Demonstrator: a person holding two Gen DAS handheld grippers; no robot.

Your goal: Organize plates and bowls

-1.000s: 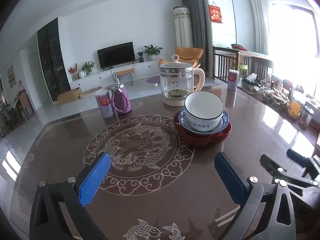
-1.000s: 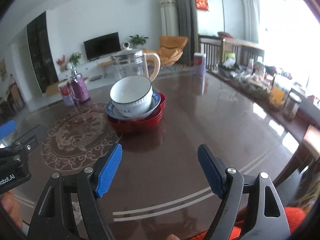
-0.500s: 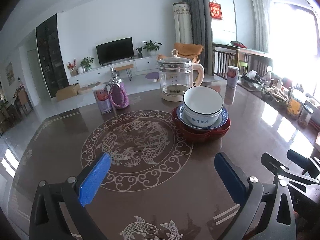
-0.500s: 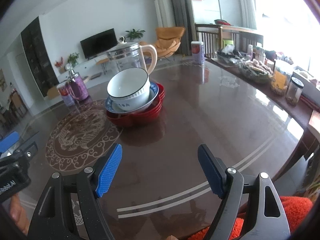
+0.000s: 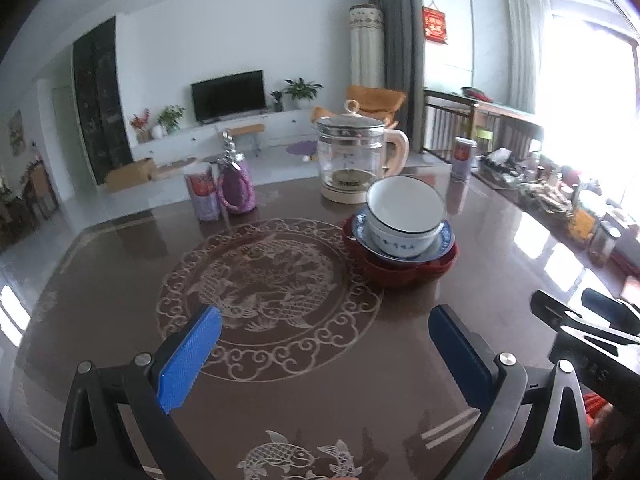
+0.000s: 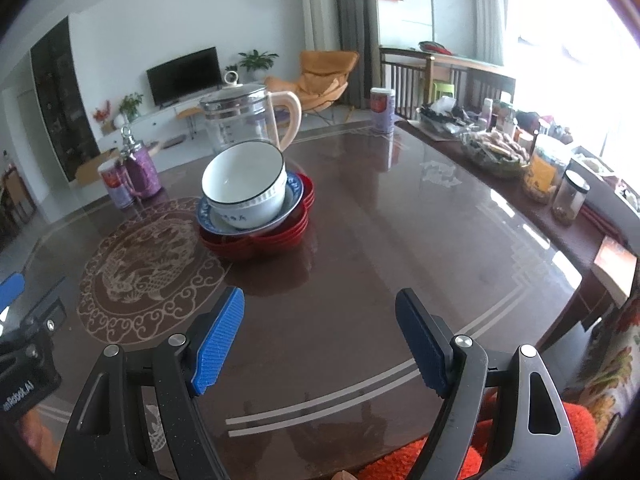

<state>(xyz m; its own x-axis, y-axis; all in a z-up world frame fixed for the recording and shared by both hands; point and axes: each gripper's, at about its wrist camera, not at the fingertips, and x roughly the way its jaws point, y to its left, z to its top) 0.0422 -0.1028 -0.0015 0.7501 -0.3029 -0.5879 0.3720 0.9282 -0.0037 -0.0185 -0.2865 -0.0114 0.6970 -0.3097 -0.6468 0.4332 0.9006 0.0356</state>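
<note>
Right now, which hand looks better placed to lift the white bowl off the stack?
Probably the right gripper: the bowl tilts its mouth toward it. Both grippers are open, empty and short of the stack; the left gripper faces bare table.

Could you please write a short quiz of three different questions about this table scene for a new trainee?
1. True or false: the white bowl sits in the blue-patterned plate.
2. What lies under that plate: A red dishes, B a tray, C bare table?
3. What stands directly behind the stack?

Key: 1 true. 2 A. 3 the glass kettle.
</note>
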